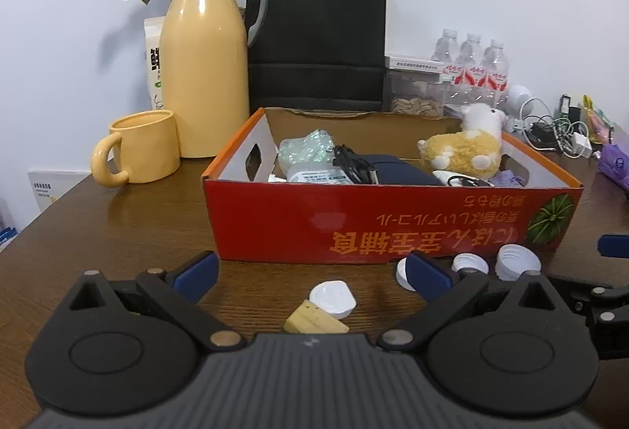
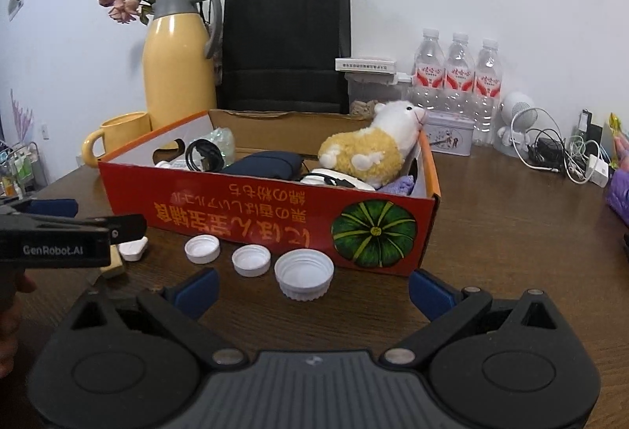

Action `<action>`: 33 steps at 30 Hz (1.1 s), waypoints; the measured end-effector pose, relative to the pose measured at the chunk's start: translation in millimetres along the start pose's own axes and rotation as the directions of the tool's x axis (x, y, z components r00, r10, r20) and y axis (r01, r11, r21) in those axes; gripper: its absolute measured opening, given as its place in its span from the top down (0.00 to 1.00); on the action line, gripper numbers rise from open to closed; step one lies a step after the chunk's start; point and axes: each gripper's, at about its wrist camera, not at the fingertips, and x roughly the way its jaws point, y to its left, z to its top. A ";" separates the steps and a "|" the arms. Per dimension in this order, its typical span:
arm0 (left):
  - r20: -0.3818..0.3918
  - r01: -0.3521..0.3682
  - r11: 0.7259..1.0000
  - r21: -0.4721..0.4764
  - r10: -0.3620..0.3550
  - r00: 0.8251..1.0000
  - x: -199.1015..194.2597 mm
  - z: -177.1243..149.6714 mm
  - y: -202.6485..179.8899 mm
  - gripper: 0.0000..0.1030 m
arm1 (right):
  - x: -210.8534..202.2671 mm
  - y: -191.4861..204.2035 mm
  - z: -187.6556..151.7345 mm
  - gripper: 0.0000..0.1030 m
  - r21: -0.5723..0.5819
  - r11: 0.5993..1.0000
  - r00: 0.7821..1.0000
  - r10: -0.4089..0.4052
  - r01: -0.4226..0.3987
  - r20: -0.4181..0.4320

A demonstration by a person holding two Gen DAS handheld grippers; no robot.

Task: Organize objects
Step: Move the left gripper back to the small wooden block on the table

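A red cardboard box (image 1: 393,216) sits on a dark wooden table (image 1: 118,224), holding a plush sheep (image 2: 369,153) and a dark pouch (image 2: 267,163). Near its front wall lie three white bottle caps (image 2: 251,260), and further left a white pebble-shaped piece (image 1: 332,298) touching a yellow wedge (image 1: 314,321). The left gripper (image 1: 310,271) and right gripper (image 2: 312,289) both hover spread wide, holding nothing. A yellow mug (image 1: 141,153) and jug (image 1: 204,67) stand far left.

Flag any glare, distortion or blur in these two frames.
Left wrist: bright highlight streaks down the yellow thermos; dark fisheye vignette in the top-right corner; table edge bows. Right wrist: black vignette in both upper corners; black bag leans from distortion; red box print stays legible.
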 end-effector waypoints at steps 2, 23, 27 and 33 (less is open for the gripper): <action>-0.009 -0.009 1.000 -0.012 0.009 1.000 2.8 0.7 0.6 0.00 | 0.5 -1.0 -0.2 0.00 0.006 1.000 1.000 -0.016 0.016 -0.004; -0.111 0.039 0.998 -0.054 -0.045 0.993 20.2 1.5 4.3 0.00 | 4.8 -7.2 -2.7 0.00 0.043 0.998 0.999 -0.050 0.051 -0.012; -0.115 0.041 0.997 -0.066 -0.049 0.992 20.7 1.2 7.1 0.00 | 9.3 -10.3 -4.0 0.00 0.057 0.995 0.996 -0.080 0.082 -0.038; -0.132 0.050 0.995 -0.087 -0.062 0.989 23.5 1.1 10.0 0.00 | 17.8 -15.6 -5.8 0.00 0.092 0.993 0.994 -0.063 0.072 -0.091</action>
